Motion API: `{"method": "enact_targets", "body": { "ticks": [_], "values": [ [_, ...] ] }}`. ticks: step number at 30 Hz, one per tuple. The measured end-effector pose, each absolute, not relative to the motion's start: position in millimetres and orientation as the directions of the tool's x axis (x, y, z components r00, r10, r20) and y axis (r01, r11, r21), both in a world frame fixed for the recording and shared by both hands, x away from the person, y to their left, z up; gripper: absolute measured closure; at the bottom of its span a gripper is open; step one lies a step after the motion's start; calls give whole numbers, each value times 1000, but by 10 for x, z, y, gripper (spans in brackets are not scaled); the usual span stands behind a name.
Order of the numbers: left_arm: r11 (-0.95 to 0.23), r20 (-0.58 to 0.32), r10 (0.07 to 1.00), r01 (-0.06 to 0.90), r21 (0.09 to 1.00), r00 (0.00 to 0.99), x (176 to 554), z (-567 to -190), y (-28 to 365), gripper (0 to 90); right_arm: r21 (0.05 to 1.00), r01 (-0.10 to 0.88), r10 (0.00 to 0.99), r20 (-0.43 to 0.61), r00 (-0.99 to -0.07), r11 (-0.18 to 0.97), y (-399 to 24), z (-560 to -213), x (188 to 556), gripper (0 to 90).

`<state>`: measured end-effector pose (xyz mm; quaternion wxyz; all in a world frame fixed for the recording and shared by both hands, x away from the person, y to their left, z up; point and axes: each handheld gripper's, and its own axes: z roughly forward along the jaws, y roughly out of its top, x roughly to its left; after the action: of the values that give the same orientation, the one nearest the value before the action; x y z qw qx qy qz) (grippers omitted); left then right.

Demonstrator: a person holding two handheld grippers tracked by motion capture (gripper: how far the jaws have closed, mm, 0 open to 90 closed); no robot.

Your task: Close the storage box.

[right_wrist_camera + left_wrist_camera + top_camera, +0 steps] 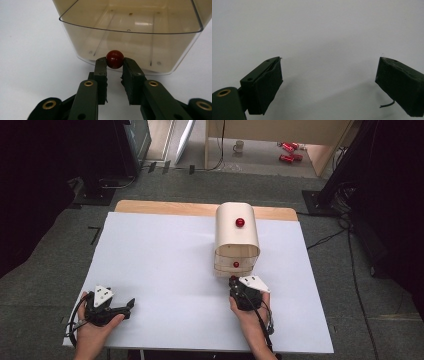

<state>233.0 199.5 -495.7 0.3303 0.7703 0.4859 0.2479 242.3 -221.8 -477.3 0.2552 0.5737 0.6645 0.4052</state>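
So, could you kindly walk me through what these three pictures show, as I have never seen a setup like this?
Gladly. There is no robot here: a person holds a hand-held tool with two black jaws in each hand. The high view looks down on a white table from above the person. The other two pictures come from small cameras riding on the tools, looking along their jaws.

On the table stands a beige box with a rounded top, which has a clear plastic drawer at its front. The drawer carries a round dark red knob.

The right gripper has its jaws closed on that knob, as if to work the drawer. The left gripper rests near the table's near left corner, jaws wide apart, with nothing between them.
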Motion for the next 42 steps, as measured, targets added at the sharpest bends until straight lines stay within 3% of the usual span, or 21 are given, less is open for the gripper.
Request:
{"method": "enact_targets", "body": {
  "ticks": [8,10,20,25,30,42],
  "values": [
    [-309,60,912,585,750,405,2331,-4957,1996,70,831,556,969,124,-216,17,-2218,-4774,2463,753],
    [-309,60,912,586,749,405,2332,-4957,1996,70,831,556,968,119,-222,26,-2222,-4777,2462,718],
    [-311,61,912,588,746,405,2335,-4959,1995,70,801,584,958,51,-282,129,-2423,-4750,2333,203],
    [-311,63,913,591,745,402,2337,-4960,1993,70,778,605,954,24,-300,170,-2620,-4694,2207,2],
    [-311,64,914,592,744,400,2338,-4960,1992,70,769,603,948,-13,-319,213,-2891,-4667,2086,0],
    [-313,63,914,598,738,401,2346,-4963,1988,70,745,651,966,34,-255,145,-3540,-4748,1951,0]
  ]
}}
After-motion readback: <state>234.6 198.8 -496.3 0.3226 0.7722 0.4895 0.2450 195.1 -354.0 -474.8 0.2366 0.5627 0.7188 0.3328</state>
